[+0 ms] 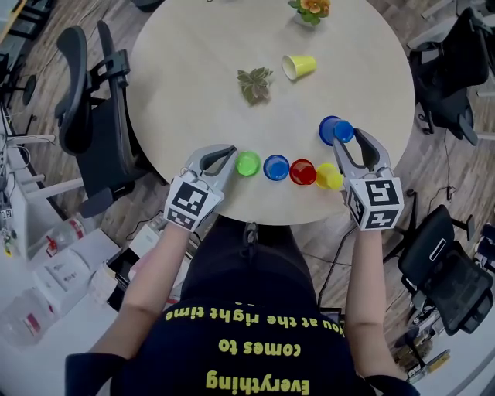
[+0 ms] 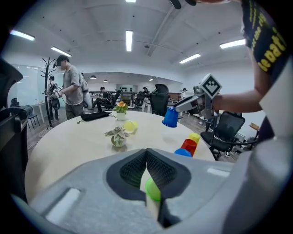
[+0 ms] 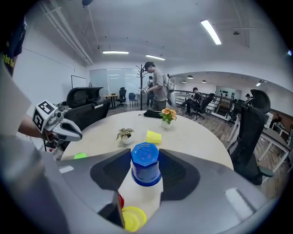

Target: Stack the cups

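Four cups stand in a row near the table's front edge: green (image 1: 247, 163), blue (image 1: 276, 167), red (image 1: 302, 172) and yellow (image 1: 329, 176). My right gripper (image 1: 348, 139) is shut on a second blue cup (image 3: 146, 164), held base up in the air behind the yellow cup (image 3: 132, 218). My left gripper (image 1: 227, 155) is shut on nothing, its tips just left of the green cup (image 2: 153, 189), which shows past the closed jaws. Another yellow cup (image 1: 298, 66) lies on its side far back on the table.
The round table (image 1: 193, 69) also holds a small leafy plant (image 1: 254, 83) at mid-table and a flower pot (image 1: 309, 9) at the far edge. Black office chairs (image 1: 93, 116) stand at the left and at the right (image 1: 452, 69). People stand in the background of the room.
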